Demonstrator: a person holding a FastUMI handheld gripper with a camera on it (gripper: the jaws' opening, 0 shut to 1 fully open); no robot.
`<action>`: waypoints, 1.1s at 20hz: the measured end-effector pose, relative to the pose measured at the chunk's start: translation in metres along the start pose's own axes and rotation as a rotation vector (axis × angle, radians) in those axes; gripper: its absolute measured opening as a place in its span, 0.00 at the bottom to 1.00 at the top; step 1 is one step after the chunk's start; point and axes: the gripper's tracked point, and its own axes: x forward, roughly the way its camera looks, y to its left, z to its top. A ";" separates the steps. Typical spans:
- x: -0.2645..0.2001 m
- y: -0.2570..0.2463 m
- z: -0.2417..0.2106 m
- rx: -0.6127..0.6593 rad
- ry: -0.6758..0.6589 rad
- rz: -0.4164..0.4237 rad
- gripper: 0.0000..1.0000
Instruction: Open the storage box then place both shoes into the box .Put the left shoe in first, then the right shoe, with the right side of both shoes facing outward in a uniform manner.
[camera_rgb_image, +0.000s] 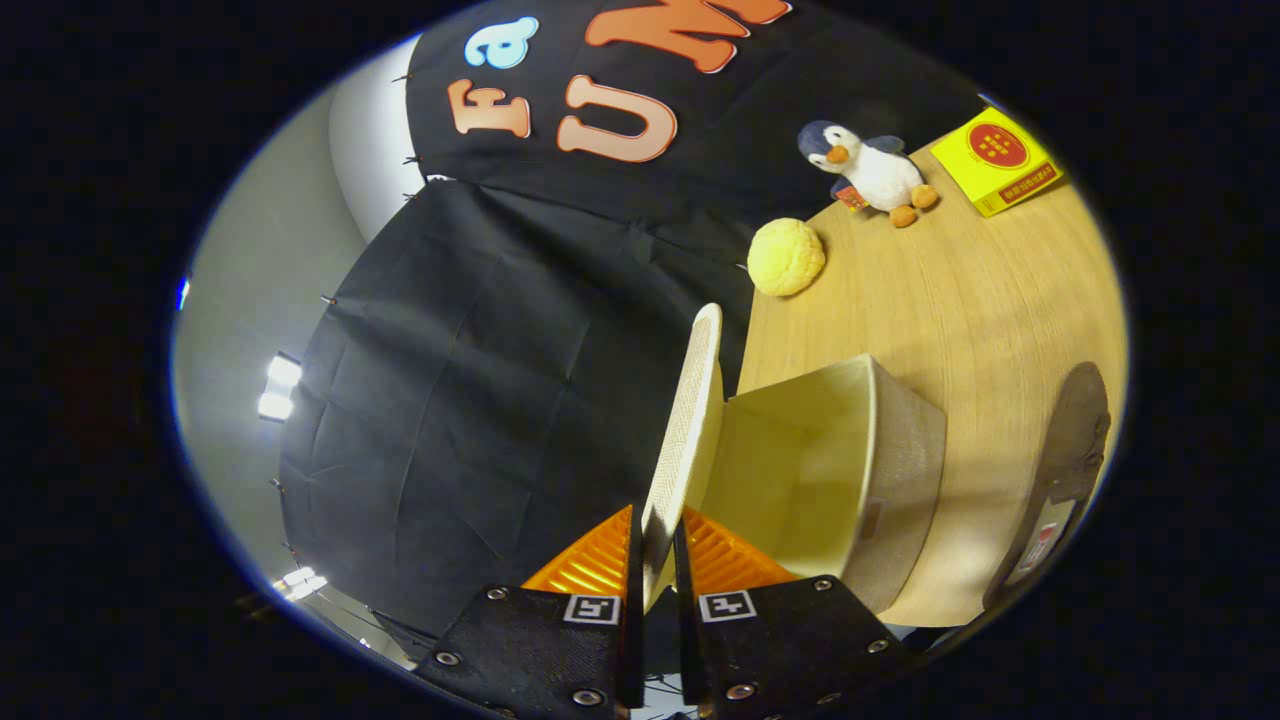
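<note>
The lid (690, 430) of the storage box (850, 470) is seen edge-on, swung up from the box, and its near edge is clamped between the two orange fingers (590, 560) of the gripper (657, 560), one finger pressed on each face of it. The box itself is found just beyond the fingers and to one side of the raised lid, its pale empty interior turned toward the camera and its woven grey wall resting on the wooden table (980, 300). A dark shoe (1065, 470) is laid on the table near the box, on the side away from the lid, apart from it. Further off on the same table, a round yellow bun-shaped toy (786, 257) is placed, and beyond it a plush penguin (868, 170) and a yellow carton (1000, 160) are set near each other.
</note>
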 end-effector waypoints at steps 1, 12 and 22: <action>0.006 0.012 -0.001 -0.020 0.015 0.014 0.14; 0.095 0.096 -0.010 -0.107 0.044 0.027 0.15; 0.202 0.127 -0.049 -0.098 0.056 -0.042 0.28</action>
